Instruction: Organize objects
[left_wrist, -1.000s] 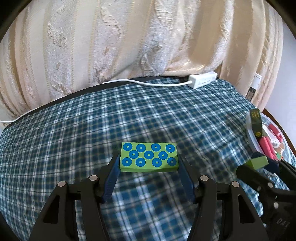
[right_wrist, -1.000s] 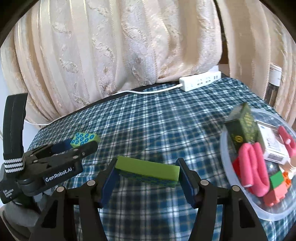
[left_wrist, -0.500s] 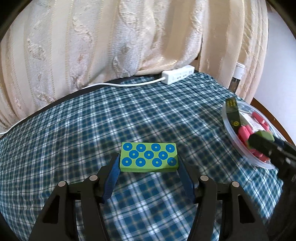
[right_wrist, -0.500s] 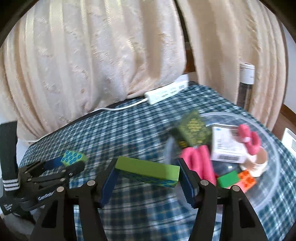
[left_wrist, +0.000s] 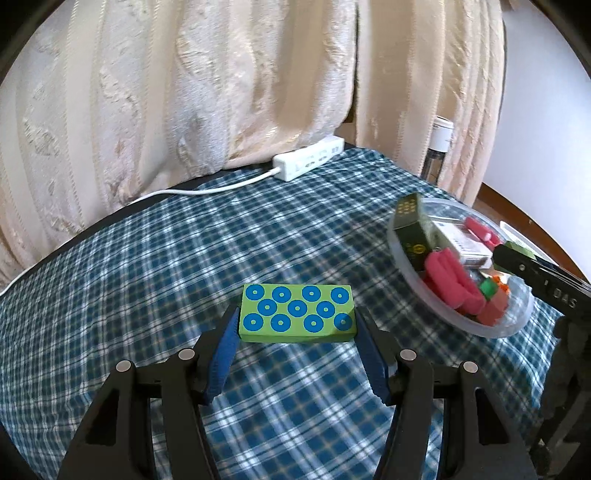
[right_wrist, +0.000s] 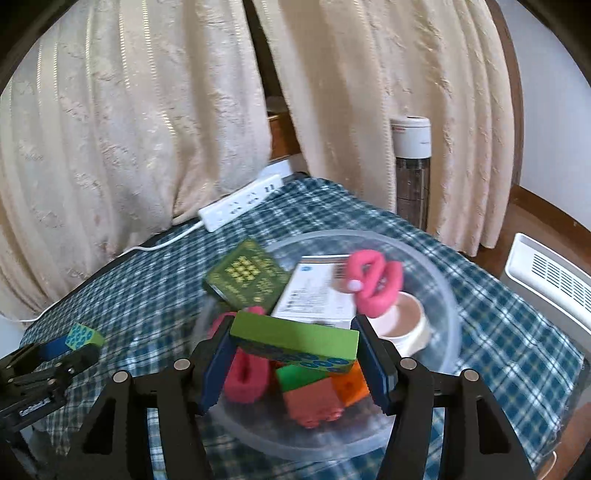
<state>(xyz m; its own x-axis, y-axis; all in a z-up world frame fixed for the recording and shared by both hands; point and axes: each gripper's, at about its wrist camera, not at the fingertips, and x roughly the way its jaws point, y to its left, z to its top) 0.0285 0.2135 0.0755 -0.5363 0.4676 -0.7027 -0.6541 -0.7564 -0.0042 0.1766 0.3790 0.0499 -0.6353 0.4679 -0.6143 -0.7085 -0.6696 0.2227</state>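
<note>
We see our left tool (left_wrist: 297, 328) clamped on a green dotted block (left_wrist: 296, 313) above the checked worktop (left_wrist: 147, 266). Our right tool (right_wrist: 293, 345) grips another green block (right_wrist: 295, 339) over the clear bowl (right_wrist: 443, 295) at two o'clock.

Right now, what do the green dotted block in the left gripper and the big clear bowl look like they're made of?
Green dotted block: probably painted wood or dense foam. It has flat matte faces, crisp edges and printed blue rings; which of the two, the look leaves open.

Clear bowl: likely thin translucent plastic. The contents show through its slightly cloudy wall, and the rim looks thin and smooth.
</note>
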